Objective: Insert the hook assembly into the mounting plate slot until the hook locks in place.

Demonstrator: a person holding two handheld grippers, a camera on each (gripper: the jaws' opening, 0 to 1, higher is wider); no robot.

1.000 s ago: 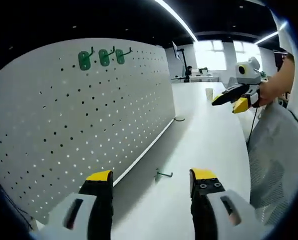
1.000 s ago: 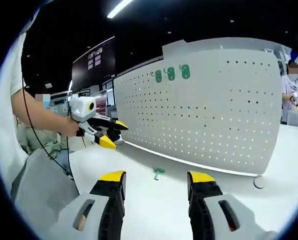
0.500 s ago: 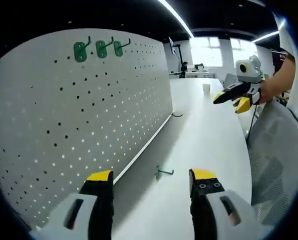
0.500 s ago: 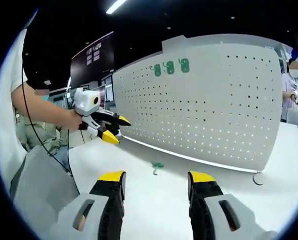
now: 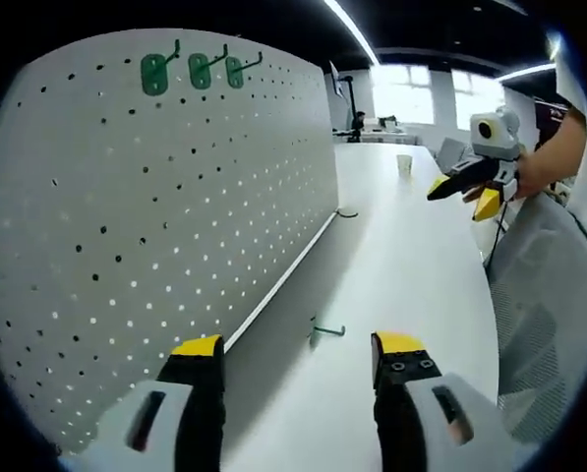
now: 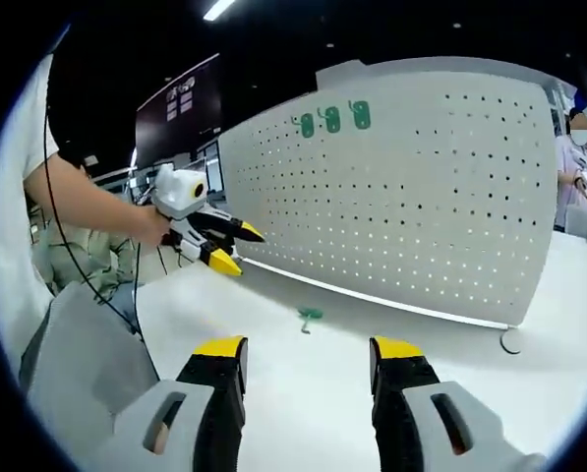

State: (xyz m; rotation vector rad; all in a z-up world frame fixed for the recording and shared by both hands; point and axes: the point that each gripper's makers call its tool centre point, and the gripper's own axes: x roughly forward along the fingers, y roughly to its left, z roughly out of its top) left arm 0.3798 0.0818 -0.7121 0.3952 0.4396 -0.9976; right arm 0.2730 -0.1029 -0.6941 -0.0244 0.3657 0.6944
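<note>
While the white pegboard (image 5: pixel 155 246) stands upright along one side of the white worktop (image 5: pixel 411 265), a small green hook (image 5: pixel 324 332) lies loose on the worktop, near the foot of the board but not touching it. In the left gripper view this hook is ahead of the left gripper (image 5: pixel 298 346), between the lines of its two yellow-tipped fingers (image 5: pixel 197 348) and a little closer to the right one. The fingers are wide apart and hold nothing. The hook is well in front of the fingertips, with bare worktop between.

In the right gripper view the same hook (image 6: pixel 309 316) lies on the worktop ahead of the right gripper (image 6: pixel 306 350), again about between its two fingers (image 6: pixel 398 350), which also stand apart and are empty. The pegboard (image 6: pixel 440 197) rises behind the hook.

Three green hooks (image 5: pixel 197 71) already hang side by side in the upper row of the pegboard; in the right gripper view they (image 6: pixel 332 120) are small and their form is hard to tell.

The other gripper comes into each view, held in a person's hand above the worktop: the right gripper (image 5: pixel 465 192) at the right of the left gripper view, the left gripper (image 6: pixel 229 246) at the left of the right gripper view. Both seem to have their yellow tips parted. A thin dark ring-like thing (image 5: pixel 346 212) lies on the worktop at the far end of the pegboard, and a small cup (image 5: pixel 404 165) stands farther off.
</note>
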